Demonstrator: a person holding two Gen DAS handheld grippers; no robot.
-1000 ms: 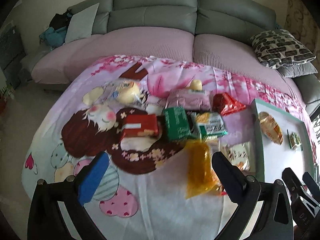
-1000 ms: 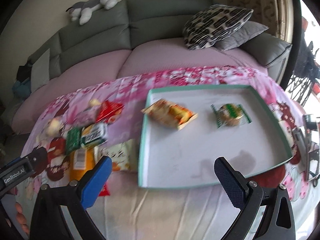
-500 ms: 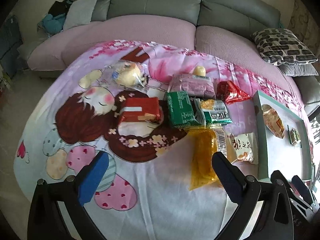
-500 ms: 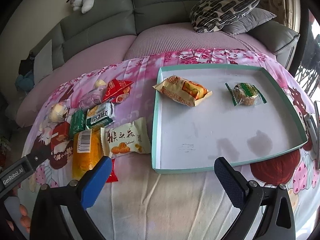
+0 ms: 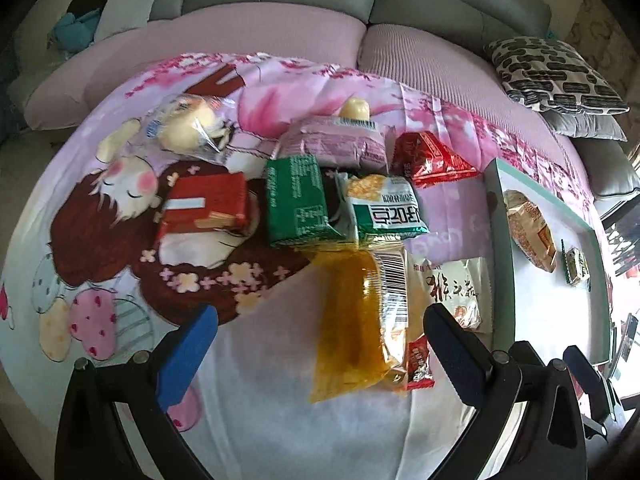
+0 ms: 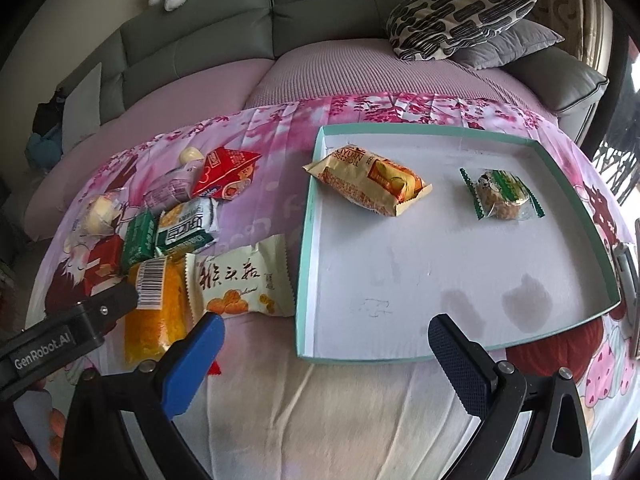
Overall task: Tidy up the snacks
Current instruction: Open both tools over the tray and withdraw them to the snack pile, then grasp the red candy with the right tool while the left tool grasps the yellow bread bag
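Several snack packets lie on a pink cartoon cloth. A long yellow packet (image 5: 352, 316) lies just ahead of my open, empty left gripper (image 5: 316, 348), with a white packet (image 5: 456, 292) to its right; both show in the right wrist view, yellow (image 6: 154, 308) and white (image 6: 240, 280). Behind are a green box (image 5: 298, 200), a green-white packet (image 5: 386, 208), a red box (image 5: 204, 206), a red packet (image 5: 432, 158) and a purple packet (image 5: 336, 144). A white tray with a teal rim (image 6: 308, 240) holds an orange packet (image 6: 372, 184) and a green-wrapped cake (image 6: 500, 196). My right gripper (image 6: 324, 356) is open and empty at the tray's near edge.
A clear-wrapped bun (image 5: 188, 128) lies at the back left of the cloth. A grey sofa with a pink cover (image 6: 320, 64) runs behind, with patterned cushions (image 6: 456, 16) at the right. The left gripper's body (image 6: 64, 336) shows at the right wrist view's left edge.
Both grippers have moved forward and down towards the cloth. The snacks and tray loom larger. Nothing on the cloth has moved and both grippers have stayed open.
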